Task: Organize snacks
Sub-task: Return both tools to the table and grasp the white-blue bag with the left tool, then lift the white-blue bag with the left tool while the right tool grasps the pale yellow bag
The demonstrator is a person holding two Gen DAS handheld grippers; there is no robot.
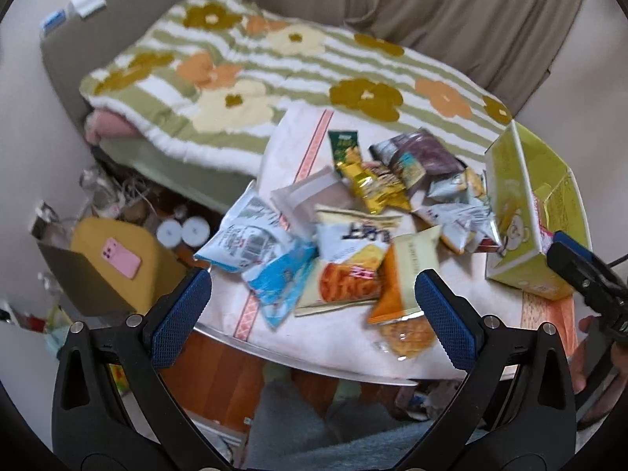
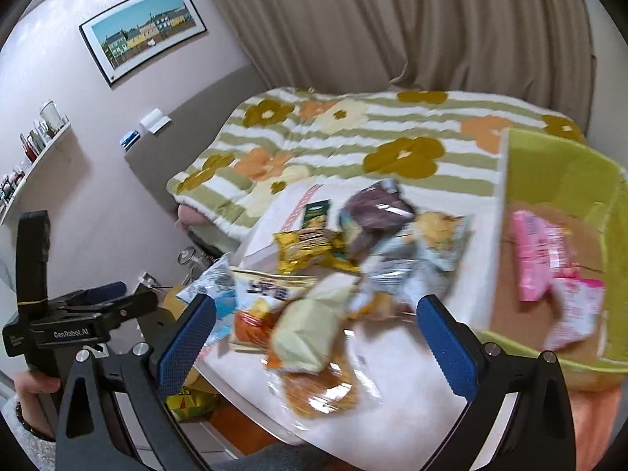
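Observation:
A heap of snack packets lies on a small table (image 1: 345, 337) with a white cloth. It includes a gold packet (image 1: 373, 186), a purple packet (image 1: 428, 153), a blue packet (image 1: 280, 274), an orange-and-white chip bag (image 1: 349, 263) and a clear-wrapped pastry (image 1: 408, 333). A yellow-green cardboard box (image 1: 526, 212) stands at the table's right; in the right wrist view the box (image 2: 557, 180) holds pink packets (image 2: 545, 255). My left gripper (image 1: 314, 314) is open above the near edge, holding nothing. My right gripper (image 2: 318, 337) is open over the pastry (image 2: 318, 388), also holding nothing.
A bed with a striped flowered blanket (image 1: 274, 78) lies behind the table, with curtains (image 2: 392, 19) beyond. Left of the table sit a yellow cushion with a pink phone (image 1: 121, 257) and floor clutter. A wall shelf (image 2: 35, 157) and framed picture (image 2: 145, 31) are at left.

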